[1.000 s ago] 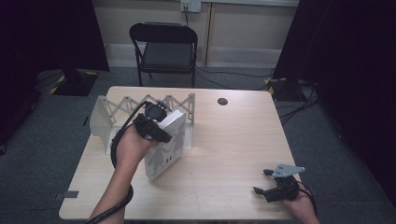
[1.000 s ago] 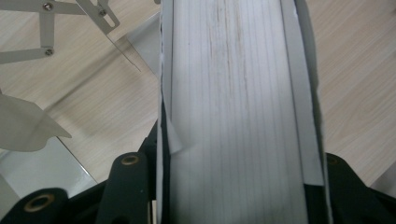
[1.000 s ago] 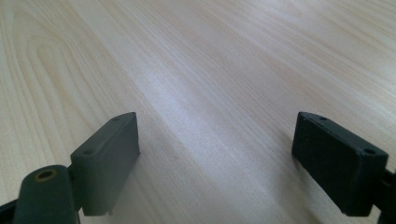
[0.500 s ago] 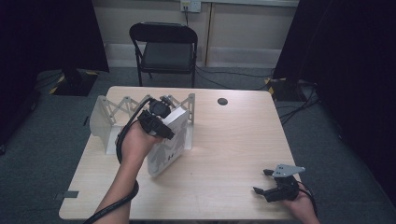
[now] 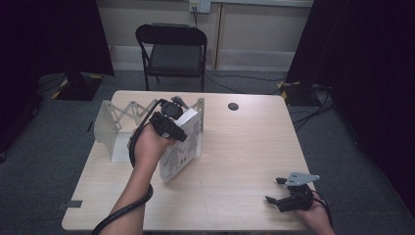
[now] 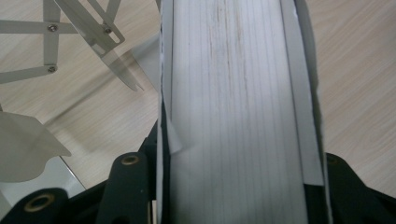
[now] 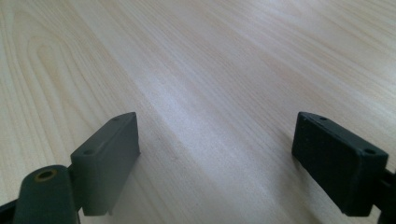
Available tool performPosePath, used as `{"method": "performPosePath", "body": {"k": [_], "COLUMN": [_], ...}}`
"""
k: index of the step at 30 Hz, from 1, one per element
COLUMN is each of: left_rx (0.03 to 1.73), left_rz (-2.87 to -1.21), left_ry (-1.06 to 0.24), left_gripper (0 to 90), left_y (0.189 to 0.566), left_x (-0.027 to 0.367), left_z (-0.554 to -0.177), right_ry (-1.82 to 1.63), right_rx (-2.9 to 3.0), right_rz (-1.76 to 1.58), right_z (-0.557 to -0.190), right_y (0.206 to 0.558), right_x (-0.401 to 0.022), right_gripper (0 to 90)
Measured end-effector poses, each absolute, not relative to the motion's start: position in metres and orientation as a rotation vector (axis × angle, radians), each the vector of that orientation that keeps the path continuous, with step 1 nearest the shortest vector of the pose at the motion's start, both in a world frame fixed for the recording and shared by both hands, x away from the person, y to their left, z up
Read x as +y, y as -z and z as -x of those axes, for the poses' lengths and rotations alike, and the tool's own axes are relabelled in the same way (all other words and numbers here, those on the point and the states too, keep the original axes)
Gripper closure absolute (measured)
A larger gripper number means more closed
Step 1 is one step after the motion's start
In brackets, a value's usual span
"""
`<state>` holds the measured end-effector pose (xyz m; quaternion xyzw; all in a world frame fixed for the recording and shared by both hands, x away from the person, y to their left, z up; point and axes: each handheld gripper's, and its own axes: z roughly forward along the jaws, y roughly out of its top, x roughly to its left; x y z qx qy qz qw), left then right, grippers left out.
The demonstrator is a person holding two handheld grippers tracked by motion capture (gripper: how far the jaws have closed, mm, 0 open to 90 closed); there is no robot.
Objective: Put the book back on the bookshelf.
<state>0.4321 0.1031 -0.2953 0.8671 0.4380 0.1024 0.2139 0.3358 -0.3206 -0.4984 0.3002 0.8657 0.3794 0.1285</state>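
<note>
Left hand-held gripper clamped across the thickness of a thick white book; in the left gripper view both black jaws press the two covers, with the page block running up between them. Book is held tilted, top edge leaning toward the far side, lower corner at or just above the desk surface; contact not resolvable. Book sits left of desk centre, just beside the right end plate of a white expandable metal rack. Rack stands along the far-left part of the desk; its scissor-lattice arms are visible in the left gripper view beside the book, apart from it. Left forearm comes in from the near edge, cable trailing along it.

Right hand-held gripper rests near the near-right corner of the desk, well apart from book and rack. Jaws stand wide apart in the right gripper view, bare wood grain between them, nothing held. Grey three-cornered plate on top of it.

Small dark round spot near the far edge, right of the rack. Black folding chair stands on the floor beyond the far edge.
</note>
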Motion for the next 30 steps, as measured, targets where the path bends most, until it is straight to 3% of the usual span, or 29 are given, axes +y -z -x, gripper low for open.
{"method": "performPosePath", "body": {"k": [30], "left_rx": [1.322], "left_rz": [-2.343], "left_ry": [-0.337], "left_gripper": [52.5], "left_y": [0.295], "left_x": [0.097], "left_z": [-0.454], "right_ry": [-1.103], "right_rx": [2.519], "right_rz": [-0.873], "right_z": [-0.336], "right_y": [0.498], "right_x": [-0.321], "right_gripper": [14.4]}}
